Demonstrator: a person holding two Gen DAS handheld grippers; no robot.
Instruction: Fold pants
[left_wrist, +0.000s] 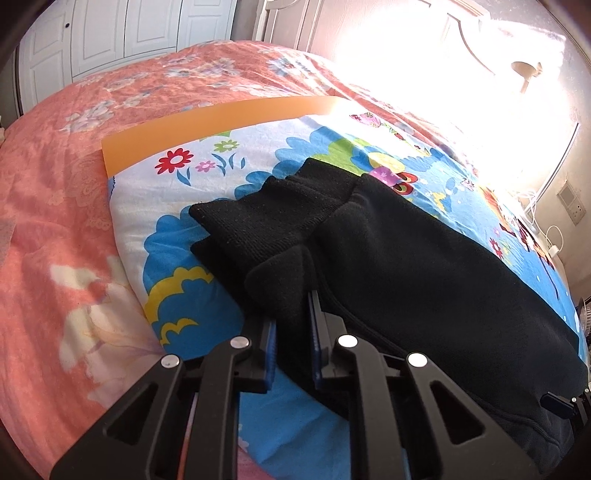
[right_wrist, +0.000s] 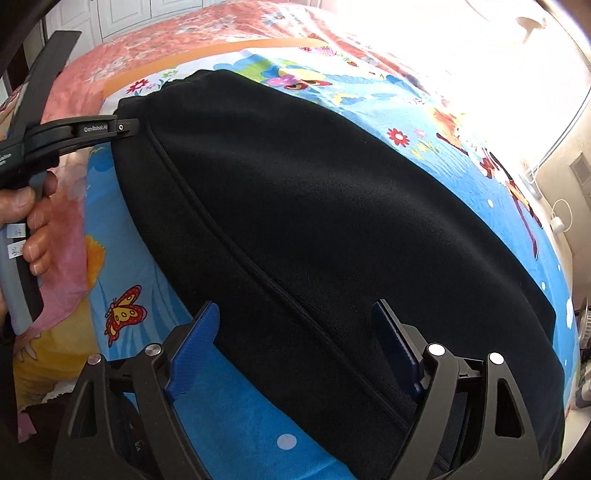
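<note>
Black pants lie folded lengthwise on a blue cartoon blanket, with their ribbed cuffs at the far end. My left gripper is shut on a bunched fold of the black fabric near the cuffs. From the right wrist view, the left gripper bites the pants' far-left edge, and a hand holds its handle. My right gripper stands open wide over the near part of the pants. Its blue pads sit on either side of a seam without pressing the cloth.
The blanket lies on a pink floral bedspread, and an orange strip borders its far edge. White wardrobe doors stand beyond the bed. Strong glare fills the upper right, where white cables and a wall socket hang beside the bed.
</note>
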